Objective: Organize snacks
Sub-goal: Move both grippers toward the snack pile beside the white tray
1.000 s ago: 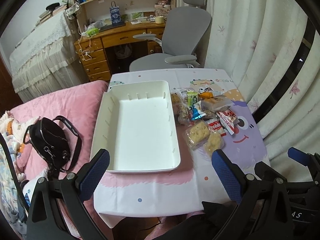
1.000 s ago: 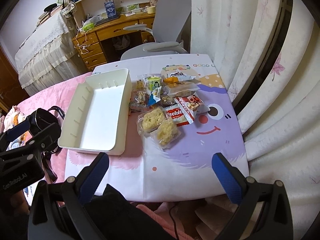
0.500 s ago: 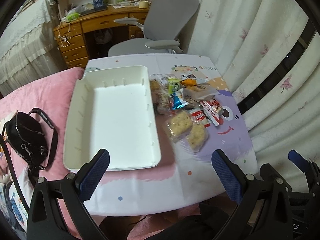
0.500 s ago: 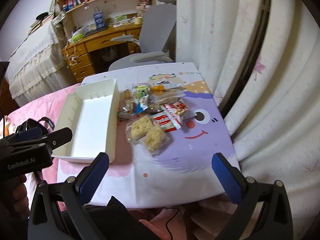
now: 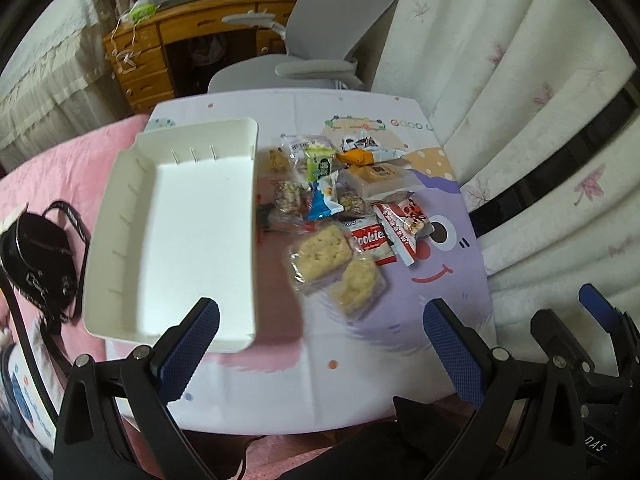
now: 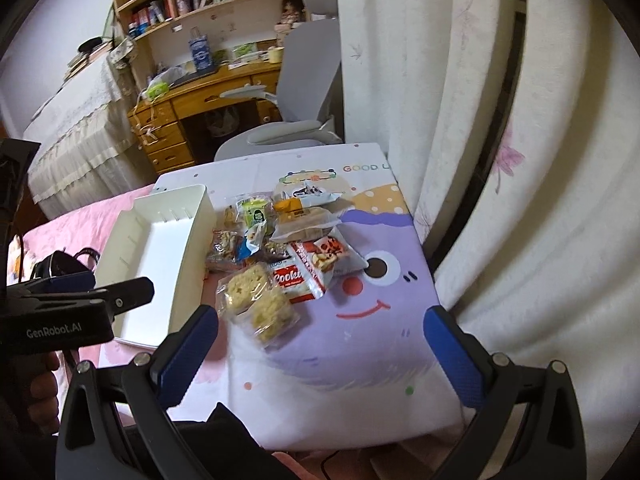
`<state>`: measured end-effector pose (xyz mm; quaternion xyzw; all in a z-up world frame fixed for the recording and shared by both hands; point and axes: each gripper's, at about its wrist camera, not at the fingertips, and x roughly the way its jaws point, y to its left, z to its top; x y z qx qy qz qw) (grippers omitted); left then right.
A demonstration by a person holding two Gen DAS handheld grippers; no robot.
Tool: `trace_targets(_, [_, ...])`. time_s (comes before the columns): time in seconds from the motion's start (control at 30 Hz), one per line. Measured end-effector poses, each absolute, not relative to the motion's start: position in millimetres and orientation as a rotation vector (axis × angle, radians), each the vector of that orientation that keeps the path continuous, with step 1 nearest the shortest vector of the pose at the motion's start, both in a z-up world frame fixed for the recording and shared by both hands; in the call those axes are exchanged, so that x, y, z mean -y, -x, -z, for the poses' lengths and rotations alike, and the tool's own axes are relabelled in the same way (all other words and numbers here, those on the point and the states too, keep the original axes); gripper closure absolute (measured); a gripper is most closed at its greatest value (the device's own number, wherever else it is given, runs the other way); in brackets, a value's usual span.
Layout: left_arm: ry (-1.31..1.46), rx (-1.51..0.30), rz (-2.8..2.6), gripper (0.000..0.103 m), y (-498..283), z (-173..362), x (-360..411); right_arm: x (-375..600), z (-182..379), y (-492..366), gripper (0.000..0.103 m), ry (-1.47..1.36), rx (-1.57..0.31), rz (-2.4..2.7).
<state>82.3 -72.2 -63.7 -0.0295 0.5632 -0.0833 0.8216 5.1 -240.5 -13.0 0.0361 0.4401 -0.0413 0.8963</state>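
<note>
White tray (image 5: 120,216), purple cartoon-face tablecloth (image 5: 452,280).

Wrapped snacks (image 5: 344,216) beside white bin (image 5: 120,184)

Soft, even daylight; the white tray (image 5: 172,220) glares, edges bend fisheye-style, and nearby snacks (image 5: 340,268) smear with blur.

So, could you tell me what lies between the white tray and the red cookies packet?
In the left wrist view, two clear-wrapped rice cakes lie between the white tray and the cookies packet, the nearer one overlapping the packet.
</note>
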Motion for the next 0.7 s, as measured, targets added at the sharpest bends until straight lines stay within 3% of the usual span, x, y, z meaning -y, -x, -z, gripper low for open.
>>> trace_targets(0.7, [0.218,-1.419,-0.091,0.002,-115.9,143.5,133.4,316.5,74.7,-102.5,0.007,-0.018,-1.054,-0.256])
